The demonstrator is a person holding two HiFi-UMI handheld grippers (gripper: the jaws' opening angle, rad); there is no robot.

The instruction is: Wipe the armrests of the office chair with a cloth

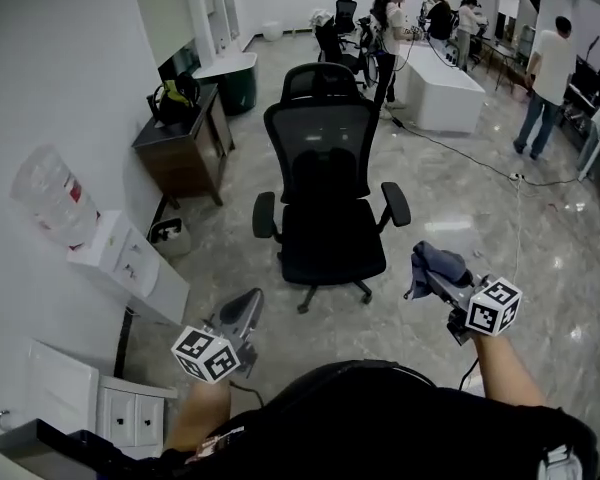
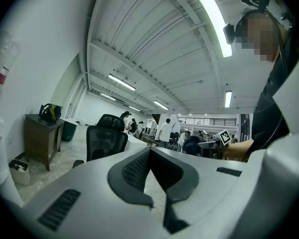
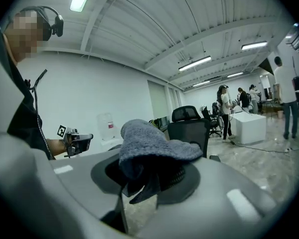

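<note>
Both grippers are being held low before the chair (image 1: pixel 325 198), well apart from it. The left gripper (image 1: pixel 246 311) is being kept with its jaws pressed together on nothing, and the right gripper (image 1: pixel 435 278) is being clamped on the cloth (image 1: pixel 432 261), which is bunched over its jaw tips. The armrests (image 1: pixel 265 214) are not being touched, and only floor (image 1: pixel 450 203) is lying between them and the grippers. A cabinet (image 1: pixel 185 148) and a dispenser (image 1: pixel 130 263) are being seen along the wall at left, a counter (image 1: pixel 440 88) behind the chair, and a cable (image 1: pixel 480 158) on the floor at right. Both armrests are being shown in the head view alone. In the left gripper view, the left gripper (image 2: pixel 150 153) is being shown with the chair (image 2: pixel 105 141) and cabinet (image 2: pixel 40 136) beyond its tips. In the right gripper view, the cloth (image 3: pixel 154 148) is being shown draped over the right gripper (image 3: pixel 159 172), with the chair (image 3: pixel 189 126) behind it.
</note>
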